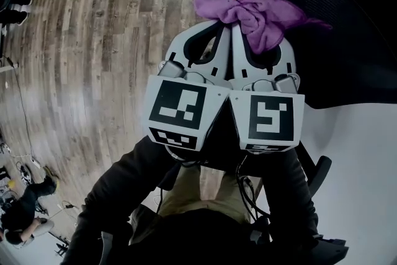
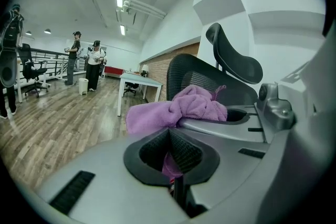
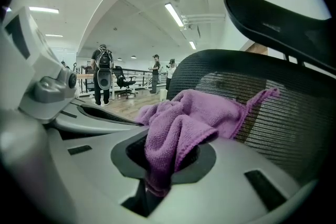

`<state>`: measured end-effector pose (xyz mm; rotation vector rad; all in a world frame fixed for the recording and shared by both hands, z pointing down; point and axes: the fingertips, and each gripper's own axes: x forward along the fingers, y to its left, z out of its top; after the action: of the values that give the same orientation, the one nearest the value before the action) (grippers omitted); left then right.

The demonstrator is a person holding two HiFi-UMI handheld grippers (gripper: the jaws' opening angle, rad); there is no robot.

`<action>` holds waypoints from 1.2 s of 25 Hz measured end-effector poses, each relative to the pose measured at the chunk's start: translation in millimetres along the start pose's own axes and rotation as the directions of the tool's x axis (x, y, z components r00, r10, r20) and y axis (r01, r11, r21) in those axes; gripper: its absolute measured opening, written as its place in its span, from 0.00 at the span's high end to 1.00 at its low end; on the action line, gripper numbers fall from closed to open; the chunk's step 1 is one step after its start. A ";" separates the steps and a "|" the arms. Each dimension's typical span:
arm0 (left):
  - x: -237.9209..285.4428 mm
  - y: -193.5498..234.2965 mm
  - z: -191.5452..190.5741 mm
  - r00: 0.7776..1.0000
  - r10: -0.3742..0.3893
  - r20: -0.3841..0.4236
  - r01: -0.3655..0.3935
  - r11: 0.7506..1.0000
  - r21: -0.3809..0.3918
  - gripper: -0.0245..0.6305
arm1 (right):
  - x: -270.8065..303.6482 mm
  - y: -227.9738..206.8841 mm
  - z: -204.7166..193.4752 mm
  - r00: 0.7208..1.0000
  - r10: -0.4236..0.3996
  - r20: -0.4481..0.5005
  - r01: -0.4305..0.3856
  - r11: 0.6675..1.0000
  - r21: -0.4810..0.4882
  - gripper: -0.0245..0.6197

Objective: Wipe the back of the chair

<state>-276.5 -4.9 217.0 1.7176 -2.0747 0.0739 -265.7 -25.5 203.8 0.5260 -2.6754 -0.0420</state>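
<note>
A purple cloth point(image 1: 257, 15) is bunched over the tips of both grippers, which are held side by side. My right gripper point(image 1: 249, 31) is shut on the cloth point(image 3: 181, 123), and folds spill out of its jaws toward the chair. My left gripper point(image 1: 218, 26) is shut with a small piece of the cloth point(image 2: 170, 165) between its pads; the rest of it lies just past its tip. The black mesh chair back point(image 1: 347, 28) stands right behind the cloth, and one cloth corner lies against the mesh point(image 3: 273, 94). A black headrest point(image 3: 283, 13) curves above it.
Wood-plank floor point(image 1: 93, 40) spreads to the left. A white desk point(image 2: 139, 81) and several standing people point(image 2: 94, 63) are far off in the room. A person crouches at the lower left point(image 1: 22, 214). A white surface point(image 1: 366, 152) lies to the right of the chair.
</note>
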 end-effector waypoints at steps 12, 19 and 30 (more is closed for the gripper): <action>2.3 0.4 -30.3 0.996 0.005 -0.084 -0.008 0.999 -0.031 0.96 | 1.8 6.3 -30.1 0.997 0.022 -0.070 -0.018 0.998 0.063 0.86; 4.8 1.4 -29.6 0.996 0.003 -0.086 -0.005 1.000 -0.027 0.96 | 4.3 4.6 -30.7 0.997 0.019 -0.072 -0.014 0.998 0.067 0.86; 11.8 -22.0 -31.0 0.995 0.000 -0.096 0.001 1.000 0.008 0.96 | -10.4 -13.7 -40.3 0.998 0.009 -0.068 -0.002 0.995 0.099 0.86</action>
<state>-247.9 -10.9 244.1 1.6862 -2.0070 0.1617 -235.9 -32.5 235.1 0.5407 -2.6219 0.1085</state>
